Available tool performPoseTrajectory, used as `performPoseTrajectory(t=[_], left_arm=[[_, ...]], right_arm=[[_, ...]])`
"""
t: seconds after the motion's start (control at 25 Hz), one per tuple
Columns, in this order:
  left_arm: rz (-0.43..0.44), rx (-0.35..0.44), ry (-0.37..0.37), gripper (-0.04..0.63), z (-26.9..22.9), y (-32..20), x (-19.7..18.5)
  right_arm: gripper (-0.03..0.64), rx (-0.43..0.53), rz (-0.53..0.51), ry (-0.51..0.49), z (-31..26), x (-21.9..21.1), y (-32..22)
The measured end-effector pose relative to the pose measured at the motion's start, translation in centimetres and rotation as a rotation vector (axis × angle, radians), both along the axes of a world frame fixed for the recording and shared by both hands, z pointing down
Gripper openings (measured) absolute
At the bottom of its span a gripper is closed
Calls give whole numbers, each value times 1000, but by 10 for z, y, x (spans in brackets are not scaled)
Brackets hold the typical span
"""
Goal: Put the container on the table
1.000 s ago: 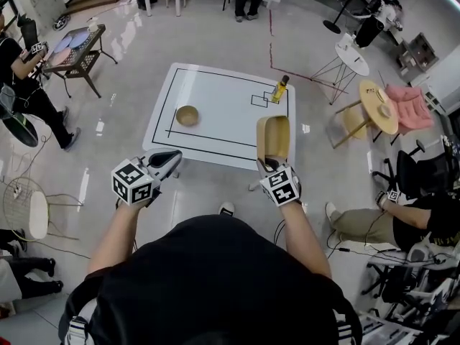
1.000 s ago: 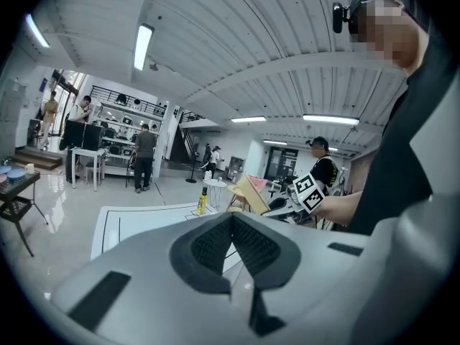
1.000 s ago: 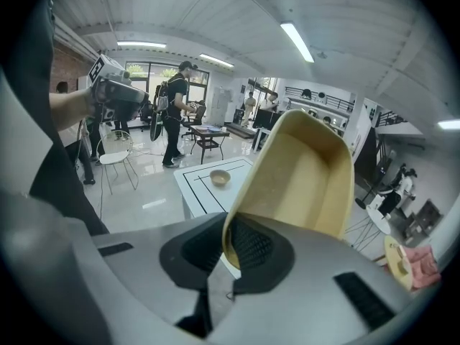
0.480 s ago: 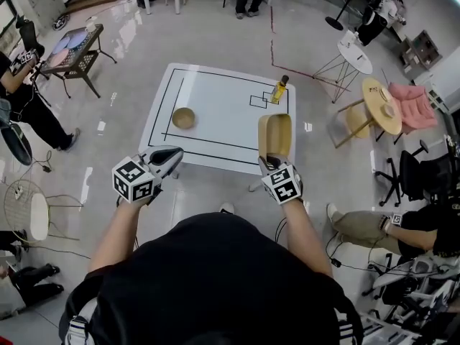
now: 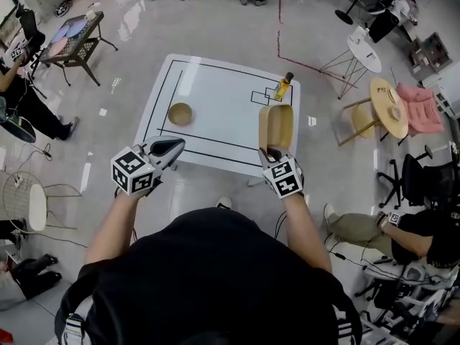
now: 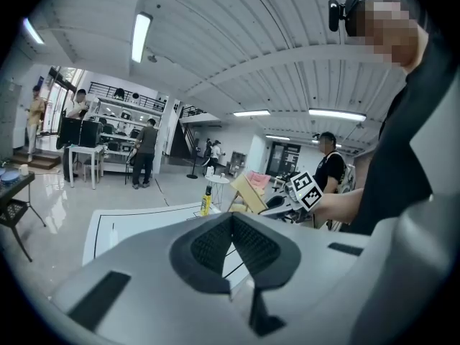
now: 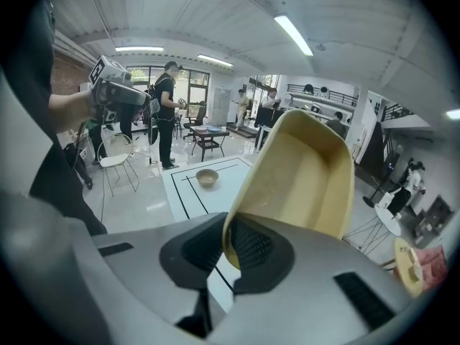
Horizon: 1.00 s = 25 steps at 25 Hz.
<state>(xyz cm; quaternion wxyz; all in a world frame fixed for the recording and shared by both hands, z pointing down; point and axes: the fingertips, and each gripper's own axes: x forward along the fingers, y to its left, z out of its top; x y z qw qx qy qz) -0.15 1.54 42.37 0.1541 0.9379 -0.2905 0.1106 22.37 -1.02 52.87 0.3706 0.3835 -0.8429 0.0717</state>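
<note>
My right gripper is shut on the near rim of a tan wooden container, an oblong open tray held up over the front right part of the white table. In the right gripper view the container rises from between the jaws, hollow side towards the camera. My left gripper hangs at the table's front left edge, shut with nothing in it; in the left gripper view its pads meet.
A small wooden bowl sits on the table's left half. A yellow bottle stands near the far right corner beside a small black-outlined square. Chairs, side tables and several people surround the table.
The table has slid nearer and lower in the head view. Both grippers now reach over its front edge, the container still held.
</note>
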Motion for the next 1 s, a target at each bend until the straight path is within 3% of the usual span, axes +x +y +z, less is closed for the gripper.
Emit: performPoseTrajectory(t=[1.0], left_arm=[[-80, -41, -22, 6, 10, -83, 47]], right_arm=[[17, -73, -95, -18, 21, 39, -74]])
